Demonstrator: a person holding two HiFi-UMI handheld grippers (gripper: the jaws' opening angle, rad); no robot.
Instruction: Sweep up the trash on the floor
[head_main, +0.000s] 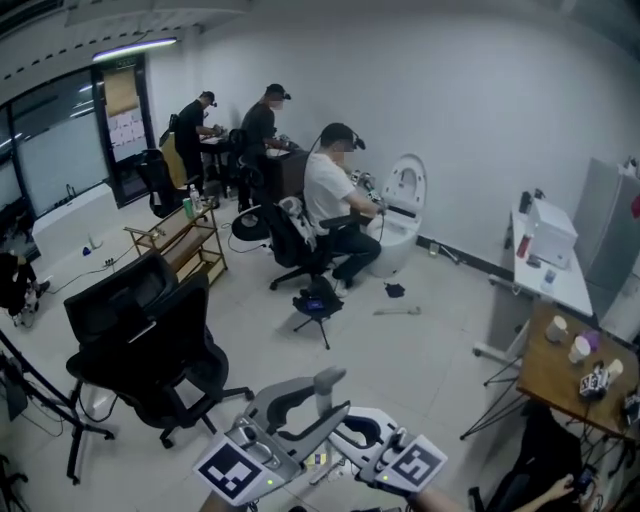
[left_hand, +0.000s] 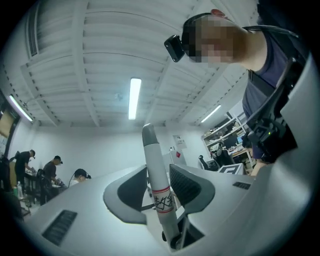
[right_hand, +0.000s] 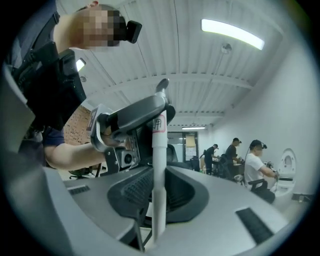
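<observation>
Left gripper (left_hand: 157, 172), lower centre of frame: jaws spread, grey-capped white handle (left_hand: 151, 150) standing loose between them. Right gripper (right_hand: 159, 175): jaws pinching the same handle farther down.

White handle (left_hand: 159, 182) with a grey tip and red-edged band; black-and-white squares on the marker cubes (head_main: 230, 470).

Seated person (head_main: 330, 190) sitting just left of toilet (head_main: 405, 195); litter (head_main: 394, 290) lying on floor (head_main: 420, 350) before toilet; table (head_main: 560, 285) standing right; handle (left_hand: 152, 155) standing between jaws of left gripper (left_hand: 157, 182), right gripper (right_hand: 157, 192), well before toilet.
</observation>
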